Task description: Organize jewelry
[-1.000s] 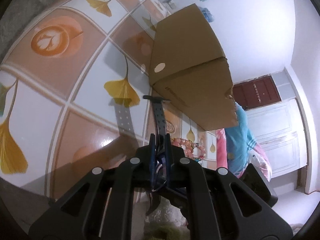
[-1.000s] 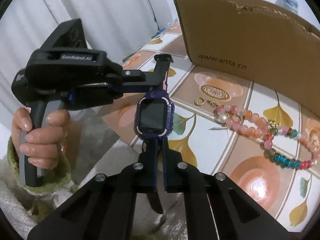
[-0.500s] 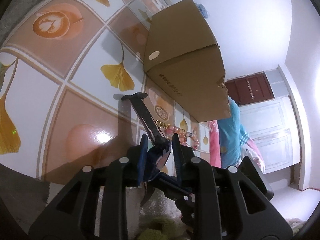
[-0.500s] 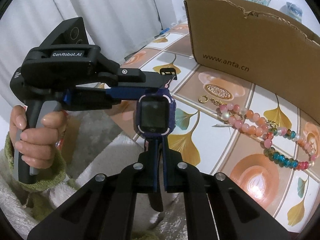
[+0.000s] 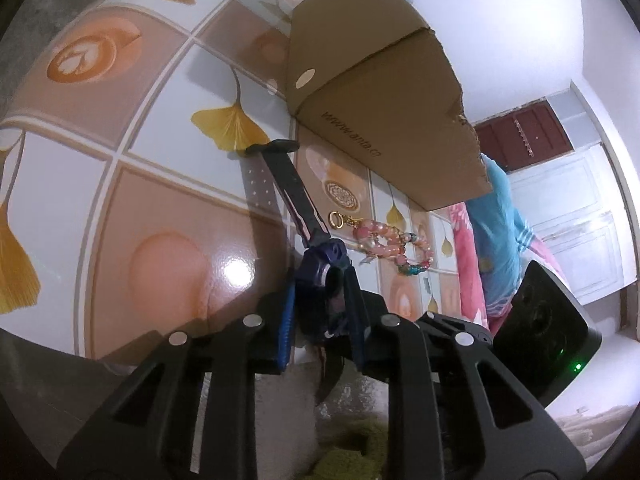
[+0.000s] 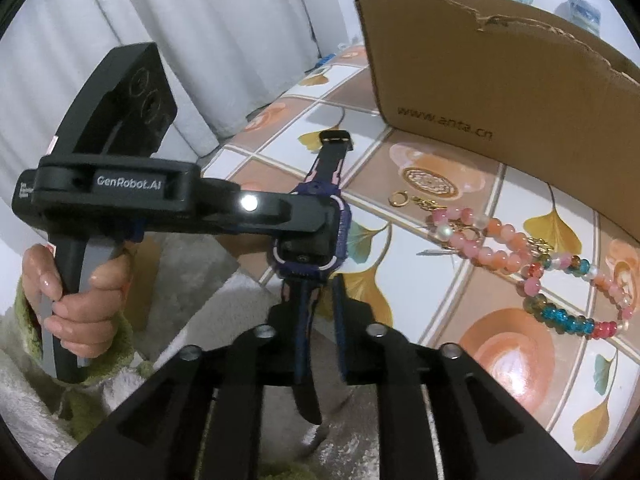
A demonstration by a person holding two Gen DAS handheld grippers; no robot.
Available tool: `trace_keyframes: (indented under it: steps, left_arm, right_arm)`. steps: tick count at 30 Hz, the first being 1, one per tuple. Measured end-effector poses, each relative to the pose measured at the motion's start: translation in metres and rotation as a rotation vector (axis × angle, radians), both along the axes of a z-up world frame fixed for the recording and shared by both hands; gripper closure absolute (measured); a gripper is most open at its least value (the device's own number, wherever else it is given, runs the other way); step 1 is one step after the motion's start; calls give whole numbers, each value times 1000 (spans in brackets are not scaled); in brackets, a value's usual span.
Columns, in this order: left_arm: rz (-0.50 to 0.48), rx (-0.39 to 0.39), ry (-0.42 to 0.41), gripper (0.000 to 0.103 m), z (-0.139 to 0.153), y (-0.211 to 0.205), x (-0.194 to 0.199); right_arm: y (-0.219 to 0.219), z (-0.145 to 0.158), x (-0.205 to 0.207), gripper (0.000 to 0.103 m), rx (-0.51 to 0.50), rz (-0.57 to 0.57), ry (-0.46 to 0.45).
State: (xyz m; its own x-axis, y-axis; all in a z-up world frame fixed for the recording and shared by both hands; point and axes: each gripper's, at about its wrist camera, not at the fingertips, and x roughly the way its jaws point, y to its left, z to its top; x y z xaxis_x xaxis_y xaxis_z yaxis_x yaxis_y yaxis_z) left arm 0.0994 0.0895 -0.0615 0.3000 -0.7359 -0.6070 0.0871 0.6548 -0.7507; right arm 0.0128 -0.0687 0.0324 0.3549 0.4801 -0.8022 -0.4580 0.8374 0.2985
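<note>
A purple child's watch point(image 6: 308, 270) with a dark strap point(image 6: 326, 164) hangs over the table's near edge, its far strap end close to the tabletop. My left gripper point(image 6: 320, 220) reaches in from the left and is closing, its pads on the watch case point(image 5: 320, 272). My right gripper point(image 6: 310, 300) is opening. The lower strap stands loose between its fingers, with a gap on the right side. Pink and orange bead bracelets point(image 6: 500, 240), a blue and red bead bracelet point(image 6: 572, 320) and a gold ring point(image 6: 398, 199) lie on the table.
A tall cardboard box point(image 6: 500, 80) stands at the back of the ginkgo-patterned tabletop point(image 6: 500, 352). A hand in a green fuzzy sleeve point(image 6: 80, 292) holds the left gripper's handle. White fluffy fabric lies below the table edge. A curtain hangs at the left.
My left gripper left the upper strap, opened, and closed around the watch case. My right jaws spread off the lower strap. The watch now sits lower, nearer the table.
</note>
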Motion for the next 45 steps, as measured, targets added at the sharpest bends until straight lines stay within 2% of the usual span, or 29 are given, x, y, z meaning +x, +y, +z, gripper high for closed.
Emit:
trace_keyframes:
  steps: [2,16,22,28,34,36,38,40,45]
  left_arm:
    - [11,-29,26,84,-4,3,1]
    - [33,-113,60,87,-10,4,1]
    - [22,-129,68,88,-12,5,2]
    - [42,-151,77,80,-14,8,14]
    - [73,-85,30,83,-9,6,31]
    - [87,-35,8,96,-5,4,32]
    - [97,-7,-17,99,2,2,31]
    - [103,-8,-44,100,13,0,26]
    - [74,16,-184,101,69,-10,9]
  right_arm:
    - [-1,1,0,59,6,-13,-5]
    - [30,-3,5,58,-127,-36,-110]
    - [34,-4,5,60,-154,-45,-135]
    - [35,-4,1,61,-177,-30,-158]
    - [31,-2,-3,61,-176,-20,-161]
    - [28,1,-11,61,-182,-21,-169]
    - [25,6,-16,61,-185,-23,-180]
    - [24,16,-18,61,-185,-24,-202]
    - [17,56,-35,61,-218,-15,-308]
